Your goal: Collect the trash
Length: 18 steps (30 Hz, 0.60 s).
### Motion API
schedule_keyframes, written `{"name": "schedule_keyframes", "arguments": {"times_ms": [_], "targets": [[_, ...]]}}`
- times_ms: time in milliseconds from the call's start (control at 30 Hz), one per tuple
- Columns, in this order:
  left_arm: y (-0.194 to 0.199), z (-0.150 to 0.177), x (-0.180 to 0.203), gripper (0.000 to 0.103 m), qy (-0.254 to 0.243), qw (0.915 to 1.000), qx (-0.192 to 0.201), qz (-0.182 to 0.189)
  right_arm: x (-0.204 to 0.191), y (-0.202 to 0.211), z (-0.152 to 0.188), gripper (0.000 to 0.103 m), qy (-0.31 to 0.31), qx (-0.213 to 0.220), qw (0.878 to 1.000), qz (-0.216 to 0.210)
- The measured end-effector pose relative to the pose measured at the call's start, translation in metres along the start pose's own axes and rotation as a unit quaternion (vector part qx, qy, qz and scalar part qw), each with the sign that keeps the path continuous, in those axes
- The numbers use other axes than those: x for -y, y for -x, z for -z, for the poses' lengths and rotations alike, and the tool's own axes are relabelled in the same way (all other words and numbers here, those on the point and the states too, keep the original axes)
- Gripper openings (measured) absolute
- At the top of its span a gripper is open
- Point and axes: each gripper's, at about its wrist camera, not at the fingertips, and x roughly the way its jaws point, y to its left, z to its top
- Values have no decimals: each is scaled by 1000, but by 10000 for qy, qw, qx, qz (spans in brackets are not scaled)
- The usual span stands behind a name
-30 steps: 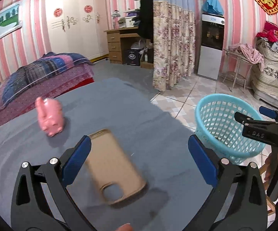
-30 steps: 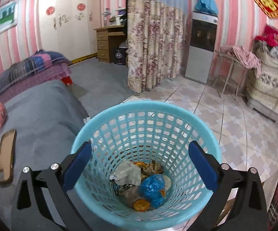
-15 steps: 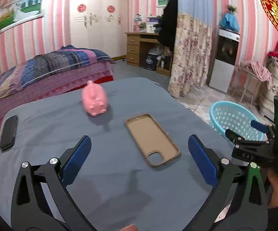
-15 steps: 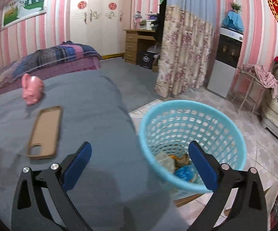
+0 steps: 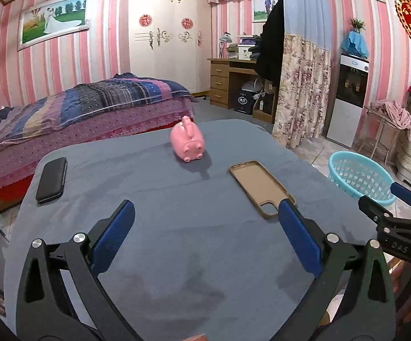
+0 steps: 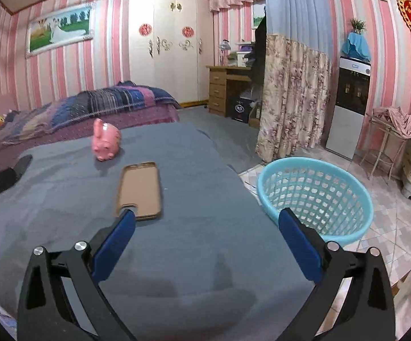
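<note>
Both grippers hung over a table [image 5: 154, 187] covered in grey cloth, each with its blue-padded fingers spread wide and nothing between them. The left gripper [image 5: 205, 233] faced across the table toward the bed [image 5: 91, 108]. The right gripper [image 6: 205, 236] sat nearer the table's right edge, with the floor showing beyond its right finger.

On the cloth lay a tan case [image 5: 261, 187], flat and open side up, its camera cut-out toward the grippers. In the left view its near corner was hidden behind the right finger; in the right view its near end was just behind the left finger. A pink pig [image 5: 188, 142] stood farther back, apart from the case. A black phone [image 5: 51, 180] lay near the table's left edge, well apart from both.

The basket [image 6: 316, 196], pale blue with a lattice wall, stood on the tiled floor just beside the table's right edge. Its inside could not be seen well enough to tell what it held. No trash showed on the table.

In the left view the right gripper appeared at the far right edge, black with a blue tip, in front of the basket, with part of a hand [image 5: 410, 284] below it.
</note>
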Motion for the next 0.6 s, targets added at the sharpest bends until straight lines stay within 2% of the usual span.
{"name": "schedule_keyframes", "arguments": {"times_ms": [267,600], "targets": [[13,17,-13,98,152,9998,70,-60,-25,21,3,99,108,110,9997,-211],[16,39,-26,98,330,9994,25,-47,-47,42,16,98,331,293,9989,-184]]}}
